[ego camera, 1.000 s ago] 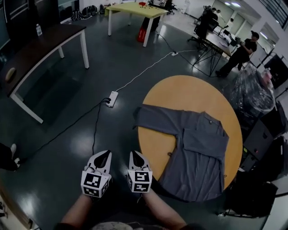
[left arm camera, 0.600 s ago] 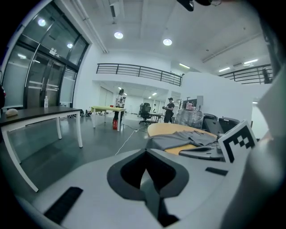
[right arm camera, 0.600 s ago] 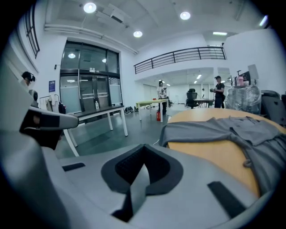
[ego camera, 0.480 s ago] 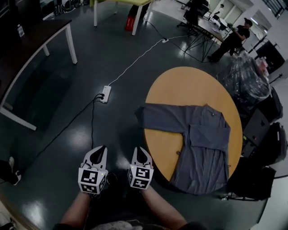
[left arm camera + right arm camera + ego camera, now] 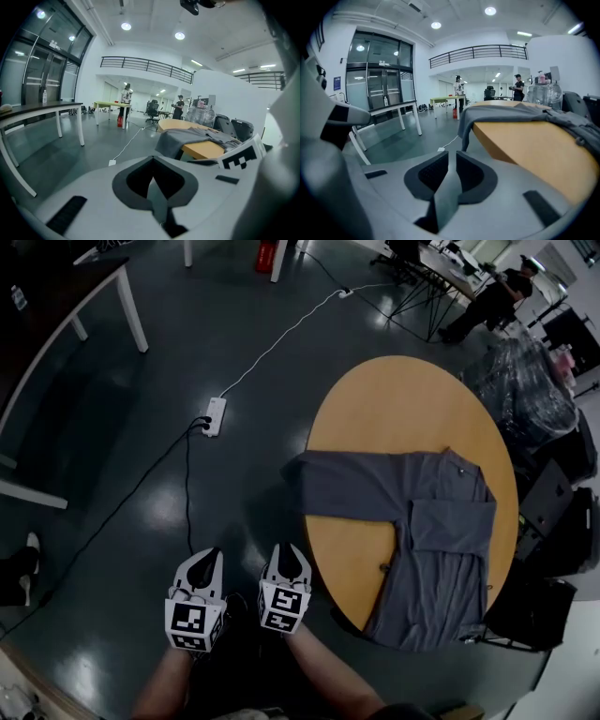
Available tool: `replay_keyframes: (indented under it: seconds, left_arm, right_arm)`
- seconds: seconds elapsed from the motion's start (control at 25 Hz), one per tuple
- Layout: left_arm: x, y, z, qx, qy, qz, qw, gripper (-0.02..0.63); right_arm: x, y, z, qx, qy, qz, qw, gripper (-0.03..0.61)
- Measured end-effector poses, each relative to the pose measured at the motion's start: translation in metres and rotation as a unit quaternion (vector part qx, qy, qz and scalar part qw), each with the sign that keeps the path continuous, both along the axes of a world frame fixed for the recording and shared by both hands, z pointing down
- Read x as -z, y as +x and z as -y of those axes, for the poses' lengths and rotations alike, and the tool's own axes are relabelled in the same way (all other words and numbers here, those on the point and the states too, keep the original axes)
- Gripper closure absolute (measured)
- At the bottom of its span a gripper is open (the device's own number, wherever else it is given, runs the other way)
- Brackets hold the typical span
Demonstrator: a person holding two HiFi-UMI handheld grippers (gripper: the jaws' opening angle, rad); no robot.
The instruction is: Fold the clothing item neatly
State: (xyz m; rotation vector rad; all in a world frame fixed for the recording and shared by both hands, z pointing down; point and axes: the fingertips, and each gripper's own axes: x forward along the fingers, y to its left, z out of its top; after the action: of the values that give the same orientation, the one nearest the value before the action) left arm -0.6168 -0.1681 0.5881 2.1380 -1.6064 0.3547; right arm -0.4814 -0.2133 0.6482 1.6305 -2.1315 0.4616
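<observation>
Room: dark glossy floor (image 5: 122,474) of a large hall, seen from above.
Far left: white-legged desk (image 5: 56,320) at the edge of view.
Power strip (image 5: 215,415): white, lying on the floor, with a white cable (image 5: 281,338) running away from it.
Left gripper (image 5: 209,557): held low over the floor, well apart from the shirt; jaws pressed together, nothing in them.
Right gripper (image 5: 286,551): just beside the left one, near the table's edge but not touching it; jaws have just been opening to a thin slit, nothing between them.
Round table (image 5: 394,409): wooden top, bare on its far half.
Shirt (image 5: 431,549): grey, long-sleeved, spread flat on the table's near right part; one sleeve reaches left and droops over the edge, and the hem hangs off the near rim.
Far right: a person (image 5: 492,296) standing in the background.
</observation>
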Motion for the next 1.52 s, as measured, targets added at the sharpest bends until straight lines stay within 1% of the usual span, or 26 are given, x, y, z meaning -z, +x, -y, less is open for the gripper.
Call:
replay_keyframes:
  seconds: [0.12,0.24,0.4,0.48,0.6,0.72,0.84,0.92,0.96,1.0,1.08,1.2,1.28,1.4,1.52]
  left_arm:
    - [-0.017,-0.002,0.012,-0.001,-0.012,0.001,0.9999,0.606]
    - [-0.029,-0.002,0.022,-0.002,-0.021,0.001,0.9998,0.606]
    - [-0.043,-0.001,0.031,-0.006,-0.03,0.0,0.9995,0.606]
    - [-0.047,-0.003,0.032,-0.006,-0.036,0.002,0.9993,0.606]
    - [-0.051,-0.007,0.033,-0.005,-0.04,0.005,0.9992,0.606]
    - [-0.054,-0.012,0.032,0.0,-0.044,0.007,0.999,0.606]
    - [-0.056,-0.016,0.031,0.003,-0.049,0.007,0.9988,0.606]
    - [-0.055,-0.018,0.03,0.003,-0.052,0.01,0.9986,0.606]
    - [-0.054,-0.019,0.028,0.003,-0.054,0.012,0.9984,0.606]
    - [-0.052,-0.02,0.027,0.003,-0.057,0.014,0.9983,0.606]
    - [-0.046,-0.02,0.026,0.002,-0.056,0.015,0.9983,0.606]
    - [-0.03,-0.018,0.03,-0.004,-0.039,0.018,0.9991,0.606]
    - [-0.015,-0.018,0.032,-0.008,-0.028,0.02,0.9994,0.606]
    - [0.008,-0.02,0.03,-0.009,-0.017,0.016,0.9997,0.606]
    - [0.032,-0.016,0.021,-0.013,-0.001,0.011,0.9999,0.606]
  right_arm:
    - [-0.022,0.0,0.019,-0.012,-0.009,0.0,1.0,0.531]
    - [-0.047,0.003,0.035,-0.03,-0.032,0.002,0.999,0.516]
    - [-0.067,0.007,0.056,-0.057,-0.037,-0.014,0.998,0.514]
    - [-0.071,0.007,0.064,-0.069,-0.035,-0.014,0.997,0.514]
    - [-0.073,0.005,0.074,-0.079,-0.027,-0.006,0.997,0.494]
    - [-0.071,0.004,0.083,-0.082,-0.019,-0.016,0.996,0.492]
    - [-0.075,0.004,0.089,-0.084,-0.035,-0.015,0.996,0.495]
    - [-0.074,0.001,0.088,-0.073,-0.049,-0.011,0.996,0.504]
    - [-0.072,-0.003,0.086,-0.063,-0.053,-0.011,0.997,0.549]
    - [-0.068,-0.008,0.083,-0.051,-0.055,-0.01,0.997,0.554]
    - [-0.058,-0.018,0.078,-0.03,-0.054,-0.006,0.998,0.554]
    - [-0.03,-0.029,0.076,-0.012,-0.035,0.001,0.999,0.554]
    - [-0.013,-0.037,0.07,-0.001,-0.032,0.008,0.999,0.554]
    - [0.018,-0.044,0.057,0.004,-0.03,0.024,0.999,0.554]
    - [0.057,-0.043,0.047,0.008,-0.011,0.036,0.999,0.554]
